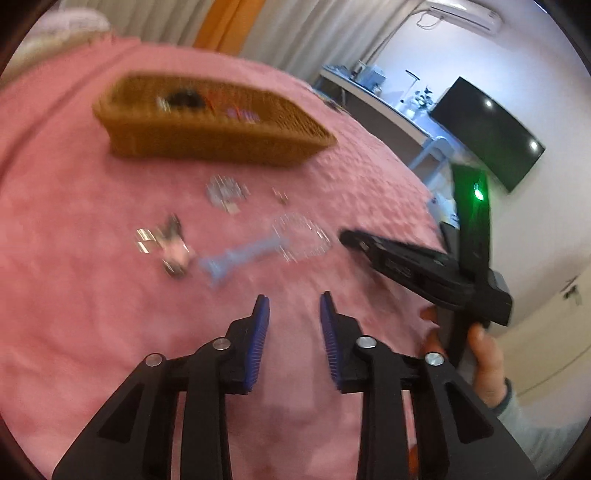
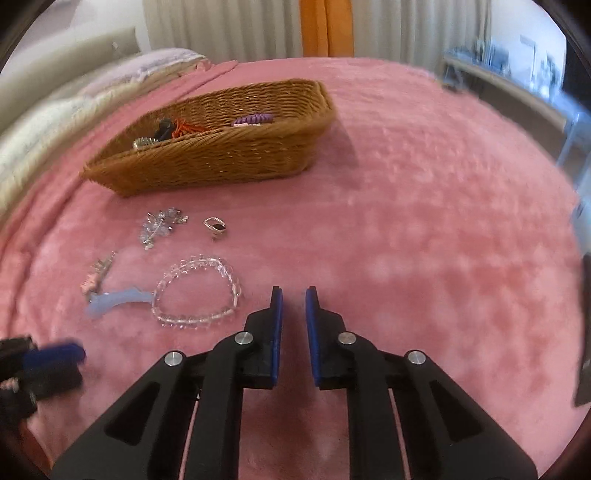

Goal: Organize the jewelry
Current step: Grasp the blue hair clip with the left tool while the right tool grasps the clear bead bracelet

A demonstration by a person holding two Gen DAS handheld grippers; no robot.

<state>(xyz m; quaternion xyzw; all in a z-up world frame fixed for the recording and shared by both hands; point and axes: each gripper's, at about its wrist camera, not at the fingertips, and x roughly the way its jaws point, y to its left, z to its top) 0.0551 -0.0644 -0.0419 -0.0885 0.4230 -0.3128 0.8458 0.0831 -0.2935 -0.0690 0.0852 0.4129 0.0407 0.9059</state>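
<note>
A wicker basket [image 2: 207, 155] stands on the pink blanket [image 2: 406, 221] and holds a black piece, an orange piece and a purple piece [image 2: 253, 120]. In front of it lie a silver-blue brooch [image 2: 160, 225], a ring [image 2: 215, 224], a clear bead bracelet [image 2: 197, 291], a light blue clip [image 2: 114, 301] and a pink-silver clip [image 2: 96, 275]. My right gripper [image 2: 294, 295] is open and empty, just right of the bracelet. My left gripper [image 1: 294, 301] is open and empty, short of the blue clip [image 1: 240, 258]. The basket [image 1: 207, 122] shows blurred in the left wrist view.
Pillows [image 2: 55, 122] lie at the bed's far left. Curtains [image 2: 321, 26] hang behind the bed. A desk [image 1: 388, 103] and a dark screen [image 1: 487, 129] stand to the right. The right gripper's body [image 1: 424, 266] and the hand holding it show at the right of the left wrist view.
</note>
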